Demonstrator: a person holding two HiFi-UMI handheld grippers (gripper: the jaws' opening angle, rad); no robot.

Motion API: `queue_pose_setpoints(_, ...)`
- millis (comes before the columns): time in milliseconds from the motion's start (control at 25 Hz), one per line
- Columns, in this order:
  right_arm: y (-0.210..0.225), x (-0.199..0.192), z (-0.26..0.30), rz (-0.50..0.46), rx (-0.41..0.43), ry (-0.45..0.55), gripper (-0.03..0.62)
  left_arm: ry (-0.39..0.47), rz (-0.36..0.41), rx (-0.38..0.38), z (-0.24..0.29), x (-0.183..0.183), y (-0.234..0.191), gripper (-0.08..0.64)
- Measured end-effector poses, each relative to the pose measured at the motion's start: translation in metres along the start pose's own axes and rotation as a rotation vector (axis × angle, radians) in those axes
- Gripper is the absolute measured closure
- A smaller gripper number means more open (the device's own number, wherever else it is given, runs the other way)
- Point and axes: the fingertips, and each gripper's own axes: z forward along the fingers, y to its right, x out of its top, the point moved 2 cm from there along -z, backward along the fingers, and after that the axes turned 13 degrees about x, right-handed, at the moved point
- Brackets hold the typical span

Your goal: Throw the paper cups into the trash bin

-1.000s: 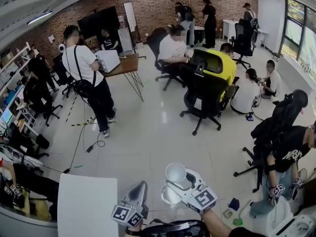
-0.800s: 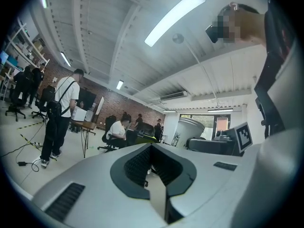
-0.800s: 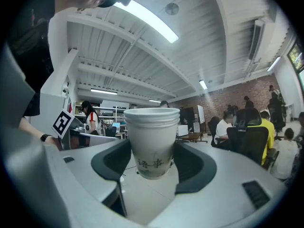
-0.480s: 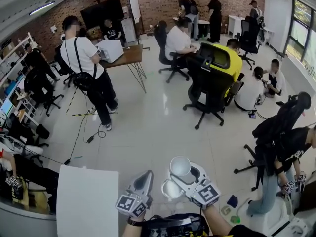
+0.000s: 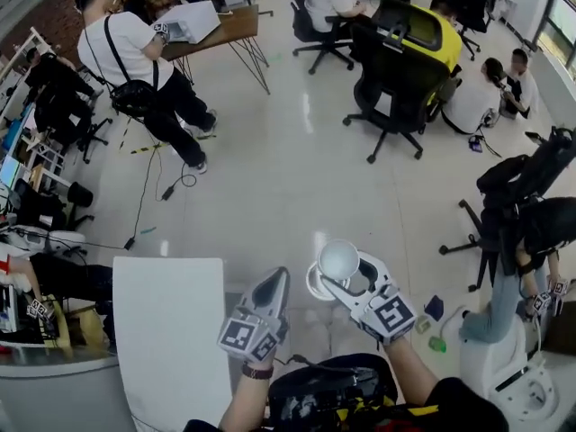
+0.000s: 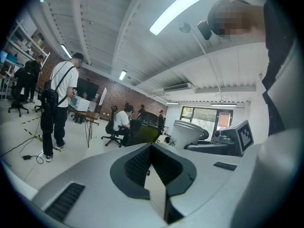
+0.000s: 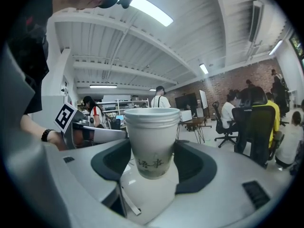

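Observation:
My right gripper [image 5: 341, 265] is shut on a stack of white paper cups [image 5: 339, 259], held upright above the pale floor. In the right gripper view the paper cups [image 7: 152, 139] stand between the two grey jaws of the right gripper [image 7: 153, 161], with print on the side. A second white round shape [image 5: 314, 283] shows just under the jaws; what it is I cannot tell. My left gripper [image 5: 275, 282] hangs a little to the left, shut and holding nothing. In the left gripper view the left gripper [image 6: 151, 148] has its jaws together, and the paper cups [image 6: 186, 134] show to its right. No trash bin is recognisable.
A white tabletop [image 5: 166, 331] lies at the lower left. A standing person [image 5: 135, 52] and seated people on black office chairs [image 5: 396, 79] fill the far floor. A cable [image 5: 148, 205] runs across the tiles. A person [image 5: 522, 259] sits close on the right beside a white base [image 5: 504, 376].
The head view has tipped downward, so the room slid up in the frame. Both grippers sit higher in the picture and closer together. The right gripper still holds the cups.

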Motion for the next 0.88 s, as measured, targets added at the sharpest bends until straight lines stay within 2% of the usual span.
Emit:
queue_pose_setpoints(200, 0.016, -0.044, 0.016, 0.055, 0.003, -0.033, 0.295, -0.056, -0.008, 0.017, 0.011, -0.038, -0.020, 0.558)
queue_pose_setpoints(400, 0.019, -0.086, 0.035, 0.111, 0.031, -0.104, 0.295, -0.141, -0.055, 0.064, 0.006, -0.075, -0.042, 0.558)
queue_pose_setpoints(640, 0.030, -0.131, 0.064, 0.152, 0.052, -0.113, 0.295, -0.199, -0.048, 0.041, 0.019, -0.114, -0.058, 0.558)
queue_pose_setpoints(880, 0.038, -0.215, 0.088, 0.266, 0.041, -0.177, 0.295, -0.263, -0.091, 0.035, 0.035, -0.182, -0.080, 0.558)
